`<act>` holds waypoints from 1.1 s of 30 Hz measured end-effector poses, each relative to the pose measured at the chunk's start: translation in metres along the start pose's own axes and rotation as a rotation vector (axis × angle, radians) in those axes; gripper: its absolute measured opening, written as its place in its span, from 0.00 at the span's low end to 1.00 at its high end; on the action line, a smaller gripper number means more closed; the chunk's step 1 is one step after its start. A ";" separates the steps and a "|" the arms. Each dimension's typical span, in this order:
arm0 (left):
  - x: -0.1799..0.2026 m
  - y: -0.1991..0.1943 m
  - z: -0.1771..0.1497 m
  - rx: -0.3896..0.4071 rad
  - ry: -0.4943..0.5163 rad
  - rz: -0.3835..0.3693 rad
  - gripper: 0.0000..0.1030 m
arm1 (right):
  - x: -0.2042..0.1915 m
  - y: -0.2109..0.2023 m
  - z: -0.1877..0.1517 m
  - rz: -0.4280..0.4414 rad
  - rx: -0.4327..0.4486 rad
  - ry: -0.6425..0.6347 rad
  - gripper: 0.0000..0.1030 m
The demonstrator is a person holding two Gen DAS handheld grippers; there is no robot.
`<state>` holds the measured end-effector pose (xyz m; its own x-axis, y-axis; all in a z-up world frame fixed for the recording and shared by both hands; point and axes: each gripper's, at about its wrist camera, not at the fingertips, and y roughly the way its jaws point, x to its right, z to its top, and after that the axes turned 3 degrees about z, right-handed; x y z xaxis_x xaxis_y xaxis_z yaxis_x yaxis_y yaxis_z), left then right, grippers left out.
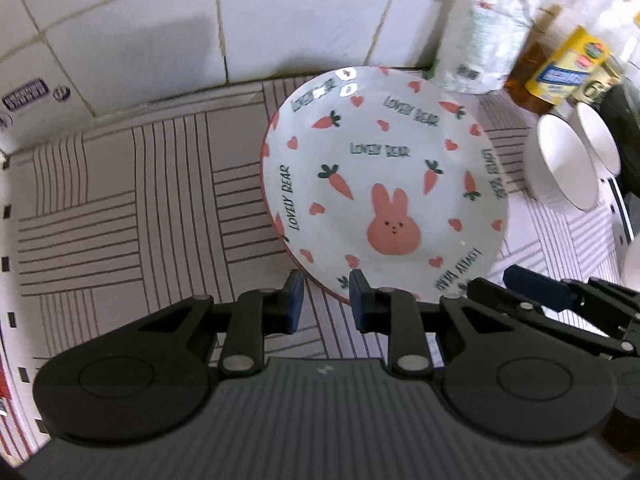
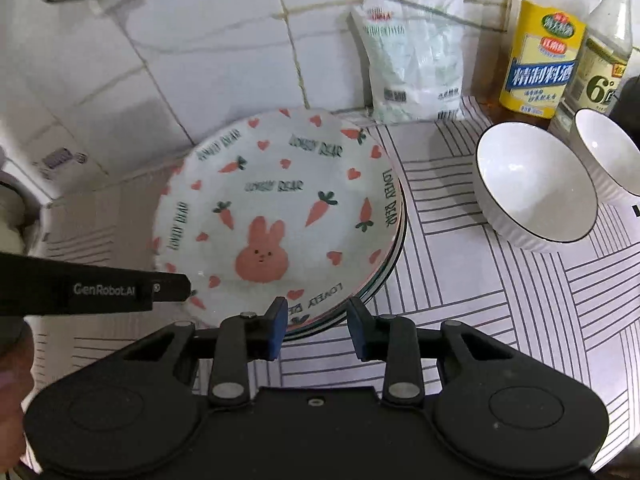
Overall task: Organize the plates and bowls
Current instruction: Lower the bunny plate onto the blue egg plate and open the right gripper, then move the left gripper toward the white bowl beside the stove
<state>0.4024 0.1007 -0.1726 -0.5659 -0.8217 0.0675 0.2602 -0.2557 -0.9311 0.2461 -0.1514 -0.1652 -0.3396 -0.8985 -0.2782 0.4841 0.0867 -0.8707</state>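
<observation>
- The left gripper (image 1: 326,300) is open with a narrow gap, holding nothing, at the near rim of the white rabbit-and-carrot plate (image 1: 384,184).
- The right gripper (image 2: 316,326) is also open and empty.
- The plate tops a stack on the striped mat (image 2: 480,280); two white ribbed bowls (image 2: 536,192) stand at its right.

The top plate (image 2: 280,216) of the stack carries "LOVELY BEAR" printed several times in dark green letters, around its rim and once near the middle above the pink rabbit. In the right wrist view, the left gripper (image 2: 168,288) bears a grey plate reading "GenRobot.AI". The yellow-labelled bottle (image 2: 538,64) has Chinese characters in white on a blue band, too small to give with certainty. The bottle beside it (image 2: 604,72) shows a large "6°". The white bag (image 2: 412,64) has small print that cannot be read.
</observation>
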 end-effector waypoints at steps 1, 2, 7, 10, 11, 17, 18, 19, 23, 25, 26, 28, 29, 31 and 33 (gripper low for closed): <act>-0.001 -0.004 -0.001 0.005 0.011 0.001 0.23 | 0.000 -0.009 -0.006 0.013 0.026 -0.012 0.36; 0.000 -0.009 -0.002 0.009 0.025 0.005 0.23 | 0.001 -0.017 -0.011 0.016 0.051 -0.022 0.36; 0.015 -0.034 -0.017 0.043 0.072 0.003 0.23 | 0.017 -0.065 -0.039 0.040 0.172 -0.008 0.37; 0.030 -0.052 -0.028 0.067 0.114 -0.017 0.23 | 0.030 -0.095 -0.058 0.043 0.233 0.014 0.37; 0.036 -0.058 -0.031 0.071 0.131 -0.020 0.23 | 0.034 -0.104 -0.062 0.040 0.249 0.017 0.37; 0.073 -0.092 -0.041 0.126 0.179 -0.021 0.28 | 0.066 -0.158 -0.087 -0.005 0.370 0.036 0.37; 0.080 -0.097 -0.042 0.140 0.180 -0.021 0.30 | 0.073 -0.165 -0.090 -0.014 0.387 0.046 0.38; 0.088 -0.102 -0.043 0.154 0.182 -0.021 0.33 | 0.079 -0.171 -0.093 -0.025 0.402 0.051 0.38; 0.123 -0.115 -0.047 0.191 0.196 -0.018 0.40 | 0.106 -0.192 -0.105 -0.067 0.460 0.024 0.42; 0.144 -0.117 -0.048 0.200 0.208 -0.017 0.46 | 0.125 -0.199 -0.110 -0.053 0.491 0.029 0.47; 0.155 -0.116 -0.048 0.205 0.214 -0.024 0.48 | 0.135 -0.203 -0.113 -0.047 0.504 0.034 0.48; 0.175 -0.114 -0.049 0.216 0.218 -0.040 0.56 | 0.158 -0.205 -0.117 -0.068 0.517 0.039 0.56; 0.186 -0.111 -0.049 0.218 0.221 -0.043 0.57 | 0.168 -0.205 -0.118 -0.094 0.517 0.041 0.60; 0.206 -0.105 -0.052 0.209 0.230 -0.044 0.61 | 0.194 -0.203 -0.122 -0.138 0.516 0.042 0.65; 0.227 -0.098 -0.056 0.205 0.241 -0.052 0.65 | 0.219 -0.200 -0.125 -0.167 0.500 0.057 0.66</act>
<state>0.2050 -0.0323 -0.0861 -0.7449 -0.6672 0.0035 0.3646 -0.4114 -0.8354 -0.0257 -0.3116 -0.1025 -0.4817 -0.8564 -0.1858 0.7402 -0.2841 -0.6094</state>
